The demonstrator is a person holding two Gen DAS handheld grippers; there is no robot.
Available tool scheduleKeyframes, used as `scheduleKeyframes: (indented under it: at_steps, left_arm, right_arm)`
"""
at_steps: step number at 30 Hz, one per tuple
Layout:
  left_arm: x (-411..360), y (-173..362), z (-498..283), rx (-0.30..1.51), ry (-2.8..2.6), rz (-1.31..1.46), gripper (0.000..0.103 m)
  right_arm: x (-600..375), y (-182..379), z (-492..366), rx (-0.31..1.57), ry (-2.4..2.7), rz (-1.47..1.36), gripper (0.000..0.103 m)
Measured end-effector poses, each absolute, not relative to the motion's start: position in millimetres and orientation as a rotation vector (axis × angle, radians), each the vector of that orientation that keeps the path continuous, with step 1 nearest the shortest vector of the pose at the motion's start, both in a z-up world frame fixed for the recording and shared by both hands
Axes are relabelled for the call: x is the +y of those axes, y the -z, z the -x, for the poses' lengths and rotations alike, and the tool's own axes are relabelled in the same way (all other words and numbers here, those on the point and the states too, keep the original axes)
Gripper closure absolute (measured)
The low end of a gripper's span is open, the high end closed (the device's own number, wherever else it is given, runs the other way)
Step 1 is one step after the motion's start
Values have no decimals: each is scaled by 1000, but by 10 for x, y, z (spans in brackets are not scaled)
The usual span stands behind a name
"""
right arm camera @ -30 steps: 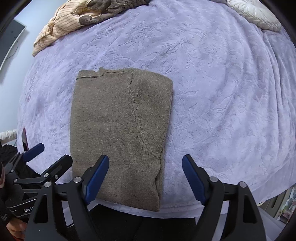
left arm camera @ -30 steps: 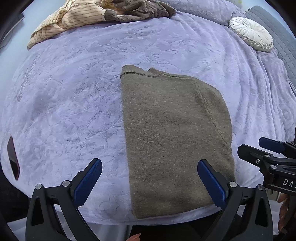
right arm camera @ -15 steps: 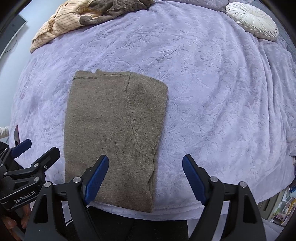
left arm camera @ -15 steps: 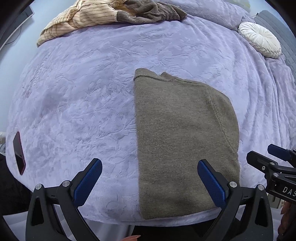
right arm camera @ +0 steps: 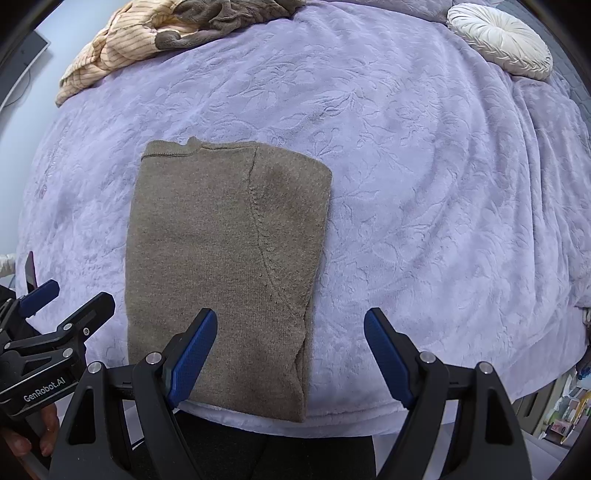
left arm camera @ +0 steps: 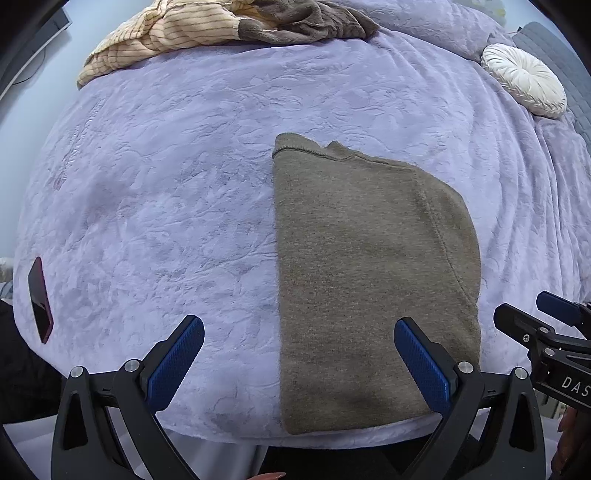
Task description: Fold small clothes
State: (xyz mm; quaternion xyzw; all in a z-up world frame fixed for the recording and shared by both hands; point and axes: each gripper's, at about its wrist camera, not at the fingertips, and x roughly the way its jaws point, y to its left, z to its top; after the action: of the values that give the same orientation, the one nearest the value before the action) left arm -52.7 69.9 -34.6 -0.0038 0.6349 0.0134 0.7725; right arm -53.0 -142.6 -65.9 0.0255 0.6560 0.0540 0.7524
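Note:
An olive-brown knit sweater (left arm camera: 369, 273) (right arm camera: 225, 258) lies folded into a long rectangle on the lilac bedspread (left arm camera: 166, 192), its hem at the bed's near edge. My left gripper (left arm camera: 299, 362) hovers open above the sweater's near left edge, nothing between its blue pads. My right gripper (right arm camera: 290, 354) hangs open over the sweater's near right corner, also empty. Each gripper shows at the side of the other's view, the right gripper (left arm camera: 554, 332) at the right edge and the left gripper (right arm camera: 48, 325) at the left edge.
A heap of clothes, cream striped and grey-brown (left arm camera: 221, 26) (right arm camera: 155, 33), lies at the bed's far side. A round white cushion (left arm camera: 524, 79) (right arm camera: 500, 38) sits far right. A dark phone (left arm camera: 40, 299) rests at the bed's left edge.
In the left wrist view the sweater has slid a little to the right as that view shifted. In the right wrist view it drifted slightly left. Both grippers stayed open.

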Motion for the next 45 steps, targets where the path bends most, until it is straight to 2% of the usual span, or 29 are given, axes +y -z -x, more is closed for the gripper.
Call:
scheduleKeyframes:
  at_steps: [45]
  left_arm:
    - [696,314,616,1369,-38,-17,0]
  right_arm:
    - [-1412,623,584,1426,-94,-31,19]
